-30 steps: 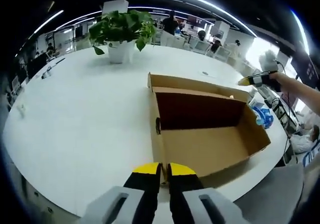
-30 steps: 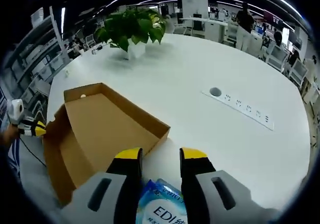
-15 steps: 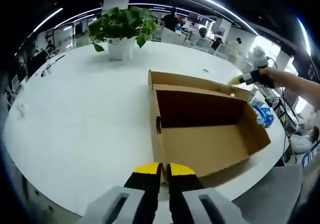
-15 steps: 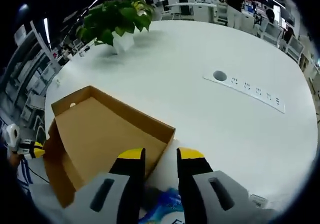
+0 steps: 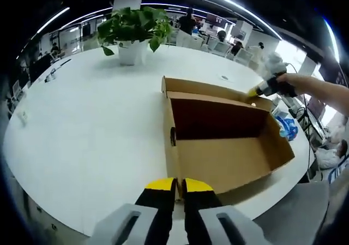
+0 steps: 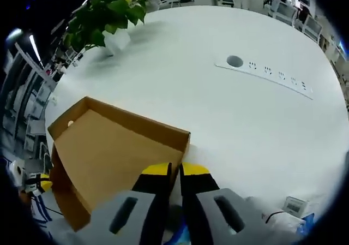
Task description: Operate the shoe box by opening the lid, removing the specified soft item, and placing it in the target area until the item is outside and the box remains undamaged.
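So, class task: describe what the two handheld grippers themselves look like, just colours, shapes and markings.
The left gripper has two black jaws capped with yellow tips, rising from pale grey housings with slot-shaped cut-outs. The right gripper is built the same: black jaws, yellow tips, grey slotted bodies. No lettering is visible on either.

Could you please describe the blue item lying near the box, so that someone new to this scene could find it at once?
Start at the large round white table and find the open brown cardboard shoe box near its edge. Just beyond the box's far end wall lies a crumpled blue and white soft plastic packet. It is the only blue thing beside the plain brown cardboard.
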Tool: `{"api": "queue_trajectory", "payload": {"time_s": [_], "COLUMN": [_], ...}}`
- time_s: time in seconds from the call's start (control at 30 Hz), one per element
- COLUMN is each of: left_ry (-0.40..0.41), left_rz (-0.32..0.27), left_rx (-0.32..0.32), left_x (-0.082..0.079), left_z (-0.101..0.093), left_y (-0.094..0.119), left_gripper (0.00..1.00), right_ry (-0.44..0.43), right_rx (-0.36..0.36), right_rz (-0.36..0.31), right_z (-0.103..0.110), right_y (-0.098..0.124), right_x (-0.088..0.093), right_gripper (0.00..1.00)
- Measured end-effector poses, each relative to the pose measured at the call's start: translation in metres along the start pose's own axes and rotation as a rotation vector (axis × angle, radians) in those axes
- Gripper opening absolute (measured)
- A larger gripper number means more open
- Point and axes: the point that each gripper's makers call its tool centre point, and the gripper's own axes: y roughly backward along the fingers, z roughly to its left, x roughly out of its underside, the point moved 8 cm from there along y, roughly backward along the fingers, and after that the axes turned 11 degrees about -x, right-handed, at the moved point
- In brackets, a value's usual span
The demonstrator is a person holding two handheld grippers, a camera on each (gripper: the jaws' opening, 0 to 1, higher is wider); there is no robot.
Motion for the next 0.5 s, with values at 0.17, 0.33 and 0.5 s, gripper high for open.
{"api": "queue_trajectory", "payload": {"time_s": [0.17, 0.33, 0.5], "left_ry": [0.005, 0.000, -0.004], "left_rz": [-0.007, -0.004, -0.004], "left_rx": [-0.003, -0.004, -0.005], "left_x": [0.001, 0.000, 0.000], "left_z": [0.000, 0.000, -0.001], "left_y": [0.000, 0.000, 0.000], "left_gripper": [0.04, 0.04, 0.04], "right_ry": [-0.006, 0.008, 0.036], "right_rx": [0.011, 0.015, 0.016], "right_rz": [-0.016, -0.031, -0.052], "right_z": [0.001, 0.004, 0.008], "right_y": [0.003, 0.008, 0.016], "right_x": [-0.002, -0.004, -0.006], "right_gripper": [0.03, 0.02, 0.01]}}
